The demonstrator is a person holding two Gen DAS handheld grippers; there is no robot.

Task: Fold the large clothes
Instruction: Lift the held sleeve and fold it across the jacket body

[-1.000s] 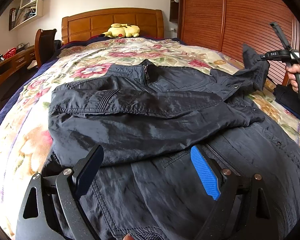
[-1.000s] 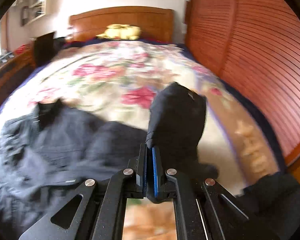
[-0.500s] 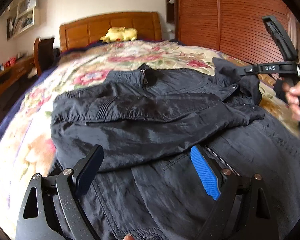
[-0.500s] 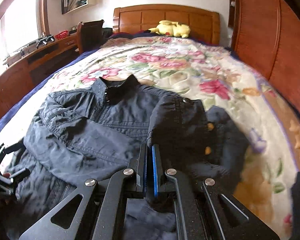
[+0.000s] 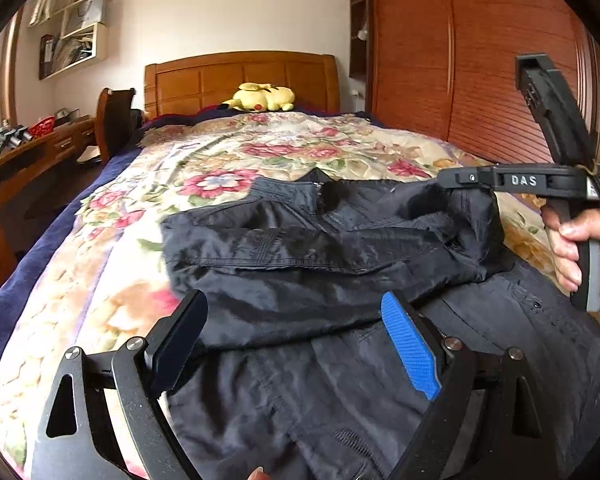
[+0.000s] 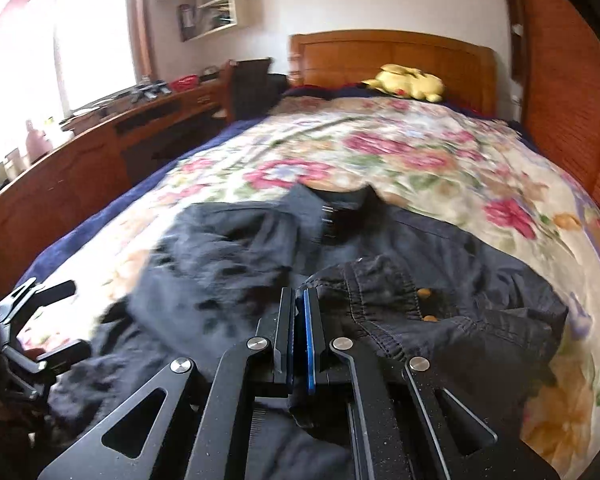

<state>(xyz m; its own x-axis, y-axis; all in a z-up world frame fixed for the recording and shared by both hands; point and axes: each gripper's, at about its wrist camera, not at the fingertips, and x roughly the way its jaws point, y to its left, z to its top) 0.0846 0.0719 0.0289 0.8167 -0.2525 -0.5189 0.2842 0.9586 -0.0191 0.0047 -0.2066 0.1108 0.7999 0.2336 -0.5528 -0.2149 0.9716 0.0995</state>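
Jacket (image 5: 320, 264), limp, slick and light, spread on bed (image 5: 112, 280); right gripper (image 6: 300, 308) fingers clamped on its sleeve cuff (image 6: 380, 292), left gripper (image 5: 300, 344) fingers apart above hem; best pinched at seams.

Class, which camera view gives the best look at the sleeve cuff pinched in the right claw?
The right wrist view: the sleeve cuff, with stitching and snaps, fills the foreground just beyond the shut right claw. The left wrist view shows it only from the side, small and dark.
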